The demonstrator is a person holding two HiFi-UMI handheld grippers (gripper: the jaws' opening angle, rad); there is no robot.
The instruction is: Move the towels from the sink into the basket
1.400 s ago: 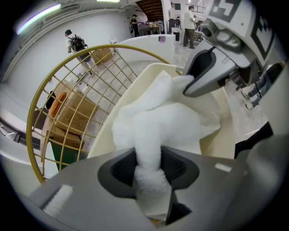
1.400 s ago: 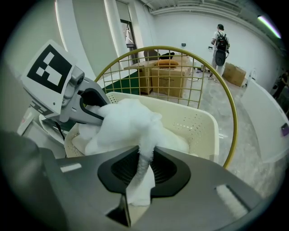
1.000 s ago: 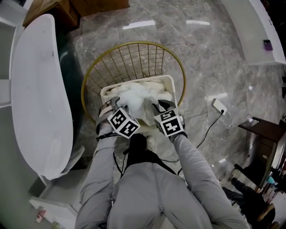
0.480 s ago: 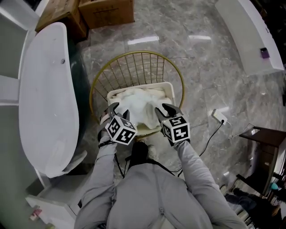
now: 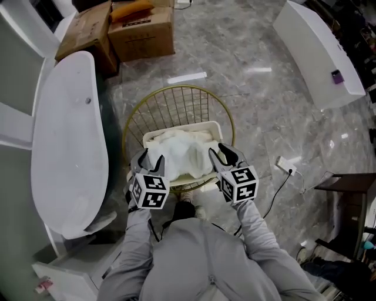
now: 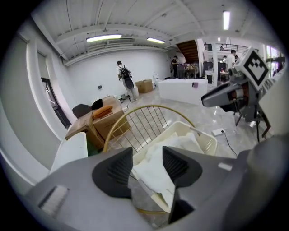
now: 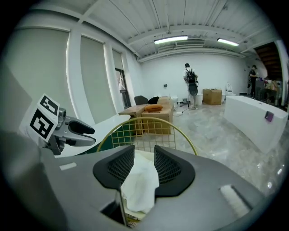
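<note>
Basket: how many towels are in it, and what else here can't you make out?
Towels: one white heap in every view; folds hide the count.
White basket: near left corner hidden in the head view behind the left gripper and its marker cube.
Purple thing on the white counter: too small to identify.
Orange thing on the cardboard box: too small in any view to identify.

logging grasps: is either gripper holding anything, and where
Nothing held: left gripper and right gripper open, empty, right's jaws just opened, above white towels in the gold wire basket.
</note>
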